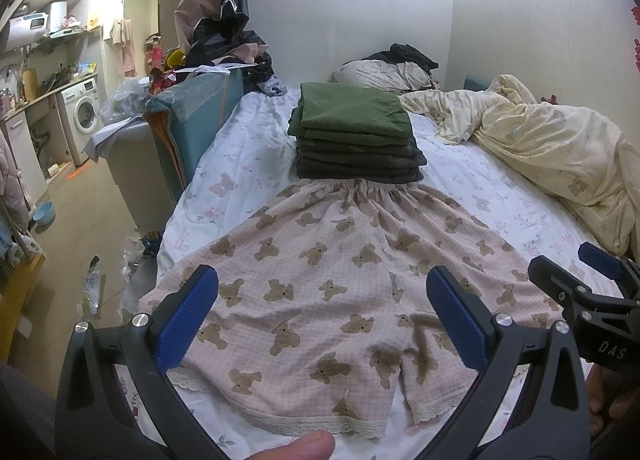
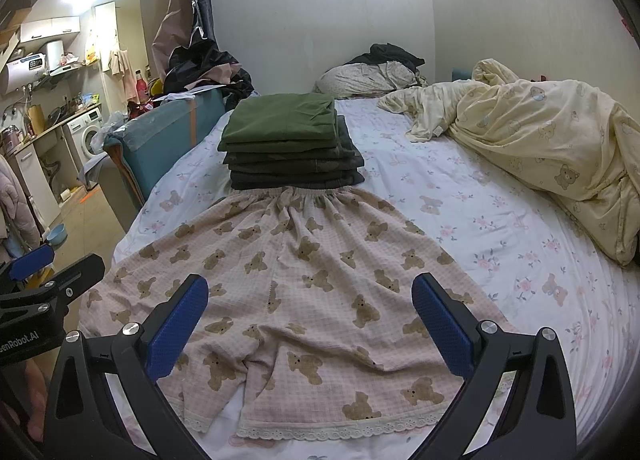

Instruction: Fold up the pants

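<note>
Pink checked pyjama shorts (image 1: 320, 292) with brown bear prints and lace hems lie spread flat on the bed, waistband far, leg hems near; they also show in the right wrist view (image 2: 296, 292). My left gripper (image 1: 322, 312) hovers open and empty over the left leg. My right gripper (image 2: 310, 320) hovers open and empty over the right leg. The right gripper also shows at the right edge of the left wrist view (image 1: 576, 272), and the left gripper at the left edge of the right wrist view (image 2: 52, 264).
A stack of folded dark and green garments (image 1: 356, 135) sits just beyond the waistband. A crumpled yellow duvet (image 1: 552, 143) fills the bed's right side, pillows and dark clothes (image 1: 396, 67) at the head. The bed's left edge (image 1: 172, 219) drops to a cluttered floor.
</note>
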`<state>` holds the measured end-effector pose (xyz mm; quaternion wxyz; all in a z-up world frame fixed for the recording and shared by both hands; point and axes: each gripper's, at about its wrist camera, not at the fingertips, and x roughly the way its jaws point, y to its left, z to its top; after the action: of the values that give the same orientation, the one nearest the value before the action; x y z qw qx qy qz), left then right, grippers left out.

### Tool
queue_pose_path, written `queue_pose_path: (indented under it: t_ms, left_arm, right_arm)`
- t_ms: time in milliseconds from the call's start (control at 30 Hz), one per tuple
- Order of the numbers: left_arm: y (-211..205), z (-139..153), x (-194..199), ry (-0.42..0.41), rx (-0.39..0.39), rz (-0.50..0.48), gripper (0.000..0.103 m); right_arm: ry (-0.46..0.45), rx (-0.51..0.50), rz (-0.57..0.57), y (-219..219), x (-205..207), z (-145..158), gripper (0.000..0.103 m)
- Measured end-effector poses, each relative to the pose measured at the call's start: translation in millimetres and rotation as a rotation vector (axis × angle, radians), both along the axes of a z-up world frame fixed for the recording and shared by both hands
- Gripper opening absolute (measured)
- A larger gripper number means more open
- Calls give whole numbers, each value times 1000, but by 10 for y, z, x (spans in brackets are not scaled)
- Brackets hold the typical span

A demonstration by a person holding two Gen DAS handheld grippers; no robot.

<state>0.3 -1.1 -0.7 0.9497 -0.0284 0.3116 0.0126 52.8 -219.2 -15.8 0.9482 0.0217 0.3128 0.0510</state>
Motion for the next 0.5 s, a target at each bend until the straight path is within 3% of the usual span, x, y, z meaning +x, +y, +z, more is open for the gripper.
queue_pose_path:
  t_ms: [500]
  left_arm:
    - [30, 4, 14, -2, 3, -1, 103]
  right_arm:
    - [0, 1, 0, 5, 0, -6, 103]
